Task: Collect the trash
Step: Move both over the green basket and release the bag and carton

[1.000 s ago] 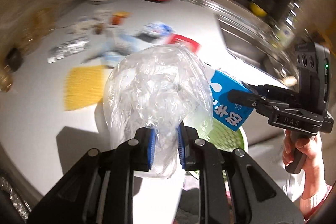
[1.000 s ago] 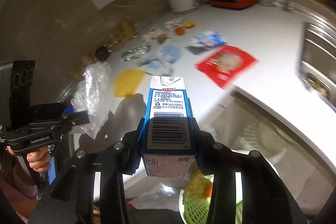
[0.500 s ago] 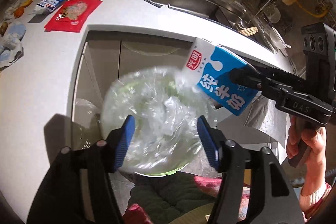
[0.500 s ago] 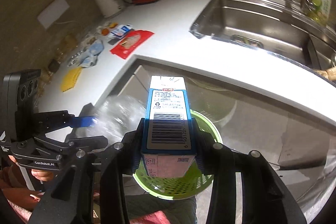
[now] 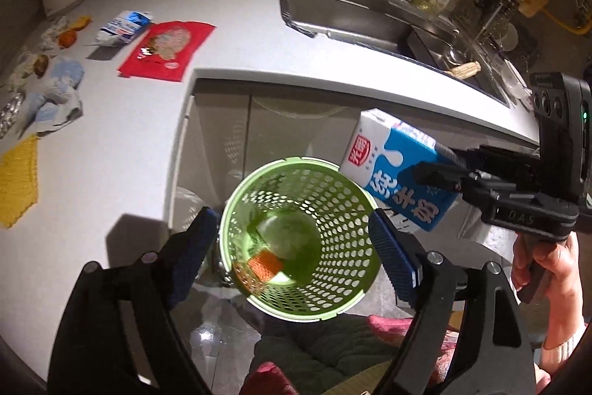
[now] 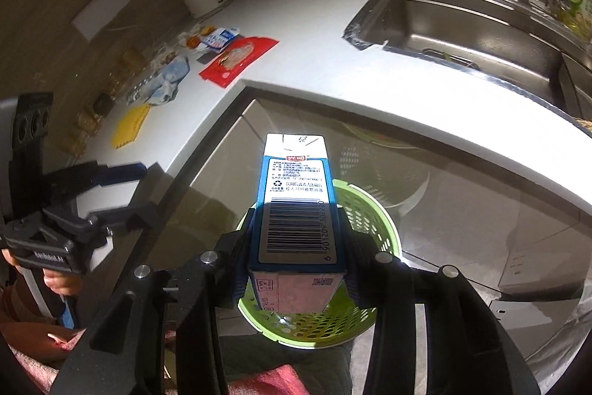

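A green perforated bin point(image 5: 333, 202) stands on the floor below the counter edge. A clear plastic bag point(image 5: 285, 228) and an orange scrap point(image 5: 264, 265) lie at its bottom. My left gripper point(image 5: 292, 247) is open and empty right above the bin's mouth. My right gripper point(image 6: 296, 247) is shut on a blue and white milk carton point(image 6: 296, 195). It holds the carton over the bin's rim point(image 6: 373, 210). The carton point(image 5: 399, 176) also shows in the left wrist view, at the bin's right rim.
On the white counter point(image 5: 222, 24) lie a red wrapper point(image 5: 166, 49), a small milk pouch point(image 5: 124, 26), crumpled blue paper point(image 5: 55, 91), a yellow sponge point(image 5: 16, 180) and scraps. A steel sink point(image 5: 351, 10) is to the right. Grey cabinet doors point(image 5: 229, 136) stand behind the bin.
My left gripper opened fully and the plastic bag dropped into the bin. My right gripper brought the carton lower, closer over the bin.
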Available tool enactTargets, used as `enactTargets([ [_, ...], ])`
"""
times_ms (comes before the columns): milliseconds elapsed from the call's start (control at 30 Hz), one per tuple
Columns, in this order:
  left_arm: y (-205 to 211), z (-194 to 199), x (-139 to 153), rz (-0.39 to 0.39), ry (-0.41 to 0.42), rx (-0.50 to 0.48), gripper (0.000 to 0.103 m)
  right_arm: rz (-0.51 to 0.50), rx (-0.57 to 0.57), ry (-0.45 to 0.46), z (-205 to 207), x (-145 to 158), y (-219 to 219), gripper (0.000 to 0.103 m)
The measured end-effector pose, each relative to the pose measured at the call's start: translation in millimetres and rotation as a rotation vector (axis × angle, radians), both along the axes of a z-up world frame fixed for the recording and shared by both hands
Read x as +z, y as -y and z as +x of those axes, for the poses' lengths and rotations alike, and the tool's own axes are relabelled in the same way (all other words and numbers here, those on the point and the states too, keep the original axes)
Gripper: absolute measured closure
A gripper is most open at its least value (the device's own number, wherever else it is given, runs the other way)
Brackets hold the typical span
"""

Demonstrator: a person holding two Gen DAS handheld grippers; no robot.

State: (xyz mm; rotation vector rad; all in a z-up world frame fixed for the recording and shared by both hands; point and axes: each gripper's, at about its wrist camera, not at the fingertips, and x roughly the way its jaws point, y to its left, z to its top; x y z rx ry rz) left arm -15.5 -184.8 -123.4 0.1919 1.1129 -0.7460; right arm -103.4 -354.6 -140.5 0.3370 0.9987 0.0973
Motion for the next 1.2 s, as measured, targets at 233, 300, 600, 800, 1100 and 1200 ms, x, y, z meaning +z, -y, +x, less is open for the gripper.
enactTargets([
  [233, -14, 4, 6, 0.006, 0.016, 0.085, 0.021, -0.027, 0.100, -0.052, 5, -14, -19, 0.029],
  [300, -16, 2, 7, 0.015, 0.028, 0.102, 0.021, -0.042, 0.113, -0.053, 7, -15, -22, 0.024],
  [600, -20, -2, 14, 0.042, 0.058, 0.169, 0.021, -0.069, 0.142, -0.023, 22, -4, -28, 0.005],
  [800, -27, 1, 18, 0.052, 0.064, 0.232, 0.017, -0.113, 0.174, 0.003, 30, 7, -37, 0.002],
  [1100, -68, 6, 32, 0.076, 0.134, 0.426, 0.013, -0.107, 0.254, 0.053, 49, 20, -53, 0.002],
  [1200, -91, 8, 34, 0.084, 0.155, 0.504, 0.013, -0.117, 0.284, 0.088, 59, 29, -63, 0.002],
])
